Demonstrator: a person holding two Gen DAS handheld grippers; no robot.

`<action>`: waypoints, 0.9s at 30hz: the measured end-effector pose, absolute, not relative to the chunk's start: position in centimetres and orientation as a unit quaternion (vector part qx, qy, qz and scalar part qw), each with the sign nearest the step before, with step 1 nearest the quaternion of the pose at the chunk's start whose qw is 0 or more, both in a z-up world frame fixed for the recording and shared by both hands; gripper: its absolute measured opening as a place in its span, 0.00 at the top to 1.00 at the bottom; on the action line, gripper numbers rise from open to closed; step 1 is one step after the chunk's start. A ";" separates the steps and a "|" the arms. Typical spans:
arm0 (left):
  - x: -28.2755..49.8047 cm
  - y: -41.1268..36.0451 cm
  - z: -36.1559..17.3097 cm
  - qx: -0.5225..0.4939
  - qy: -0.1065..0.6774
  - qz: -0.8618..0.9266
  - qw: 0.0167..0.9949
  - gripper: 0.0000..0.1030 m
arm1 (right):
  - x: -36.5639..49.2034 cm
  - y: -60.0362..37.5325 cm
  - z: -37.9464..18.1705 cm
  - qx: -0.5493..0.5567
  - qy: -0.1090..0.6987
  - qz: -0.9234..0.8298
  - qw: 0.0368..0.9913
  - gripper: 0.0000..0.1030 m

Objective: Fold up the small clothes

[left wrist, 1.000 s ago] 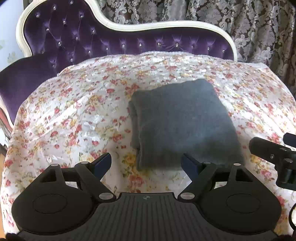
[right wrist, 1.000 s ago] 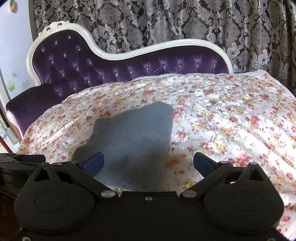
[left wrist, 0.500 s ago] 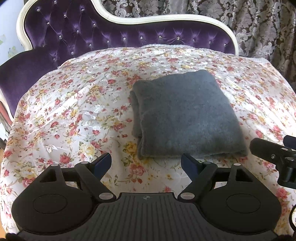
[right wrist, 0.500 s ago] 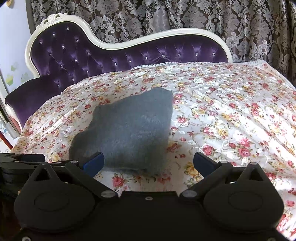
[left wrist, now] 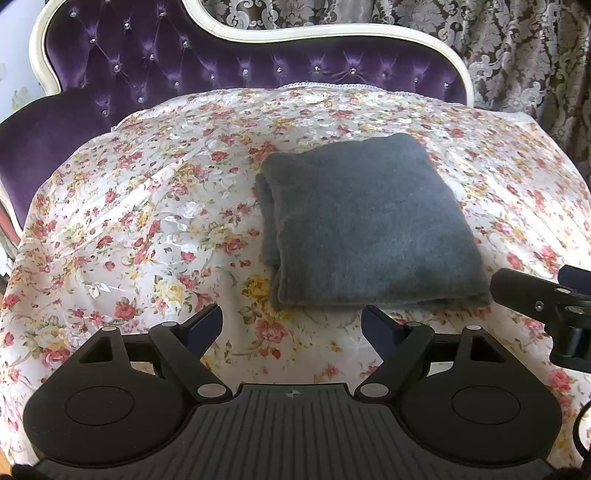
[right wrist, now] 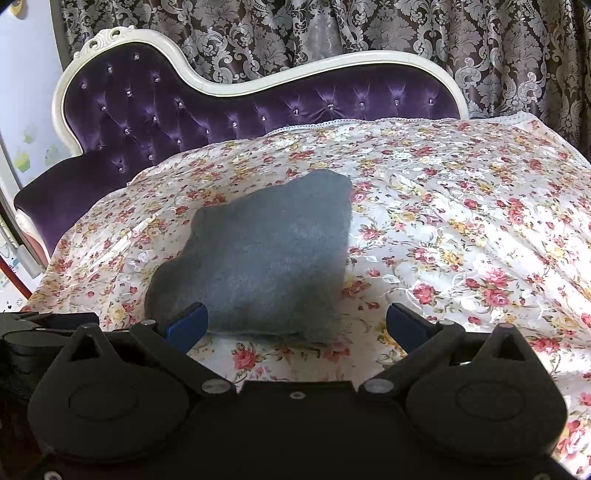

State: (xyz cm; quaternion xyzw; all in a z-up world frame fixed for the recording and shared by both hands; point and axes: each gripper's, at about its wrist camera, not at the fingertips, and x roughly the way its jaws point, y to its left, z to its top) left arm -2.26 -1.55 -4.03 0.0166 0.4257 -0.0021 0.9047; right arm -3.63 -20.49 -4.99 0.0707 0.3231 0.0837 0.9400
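Note:
A grey knitted garment [left wrist: 365, 225] lies folded into a thick square on the floral sheet [left wrist: 147, 221]; it also shows in the right wrist view [right wrist: 266, 258]. My left gripper [left wrist: 293, 325] is open and empty, just in front of the garment's near edge, not touching it. My right gripper [right wrist: 295, 325] is open and empty, close to the garment's near edge. The right gripper also shows at the right edge of the left wrist view [left wrist: 546, 299].
The floral sheet covers a purple tufted chaise with a white frame [left wrist: 258, 33]. Patterned curtains [right wrist: 332, 33] hang behind. The sheet falls away at its left and right edges.
Both grippers have drawn back and up from the folded garment, so it sits farther away in both views. The garment has not moved.

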 end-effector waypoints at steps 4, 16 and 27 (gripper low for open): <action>-2.3 -1.6 -4.0 0.015 0.426 -0.003 0.904 0.20 | -3.6 -20.4 -5.0 0.070 0.324 0.086 0.940 0.01; -2.4 -1.6 -4.1 0.012 0.429 -0.002 0.903 0.20 | -3.4 -20.5 -5.1 0.077 0.330 0.088 0.937 0.01; -2.2 -1.7 -4.3 0.011 0.432 -0.005 0.902 0.20 | -3.2 -20.6 -5.3 0.086 0.336 0.089 0.934 0.01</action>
